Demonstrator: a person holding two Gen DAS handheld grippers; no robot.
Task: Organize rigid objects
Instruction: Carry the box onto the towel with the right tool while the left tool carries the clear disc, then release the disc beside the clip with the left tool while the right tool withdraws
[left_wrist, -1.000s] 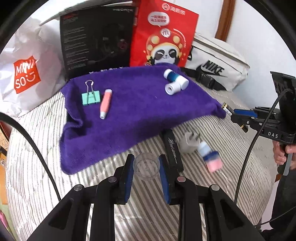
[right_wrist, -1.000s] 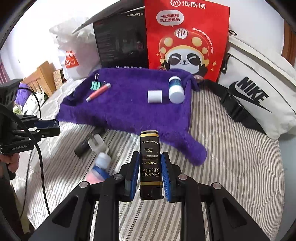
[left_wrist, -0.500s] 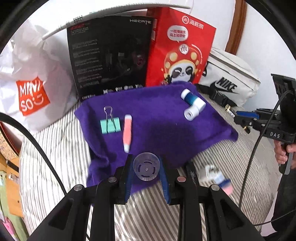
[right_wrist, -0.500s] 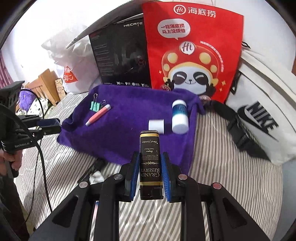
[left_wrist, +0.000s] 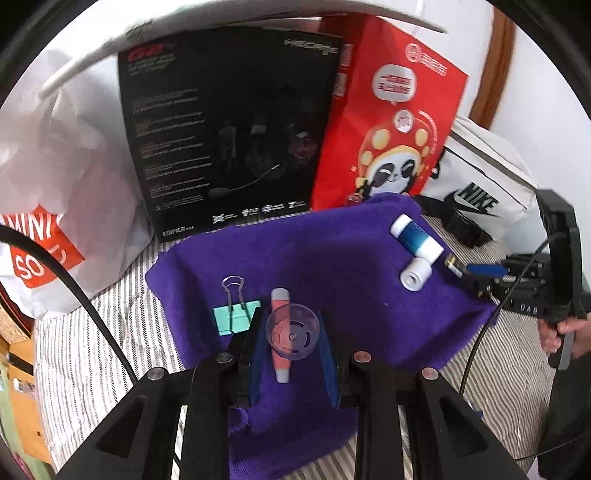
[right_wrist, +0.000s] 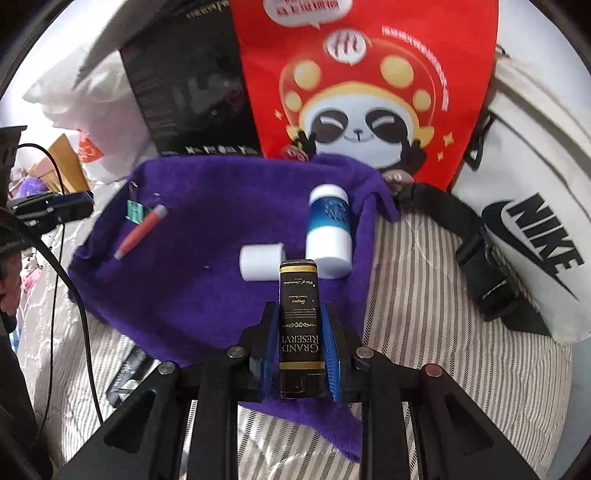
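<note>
Purple towel (left_wrist: 332, 258) — four items, maybe; each claw carries one

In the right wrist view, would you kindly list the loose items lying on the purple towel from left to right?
green binder clip → red pen → white cap → blue and white bottle

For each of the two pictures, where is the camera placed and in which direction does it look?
Left wrist view: sits on the left gripper, which grips a clear cap; it looks forward and down at the purple towel. The person's other hand shows at the right edge.
Right wrist view: sits on the right gripper, shut on a black box; it looks forward and down at the same towel.
Both share the towel, the blue bottle, the pink pen and the red bag.
</note>
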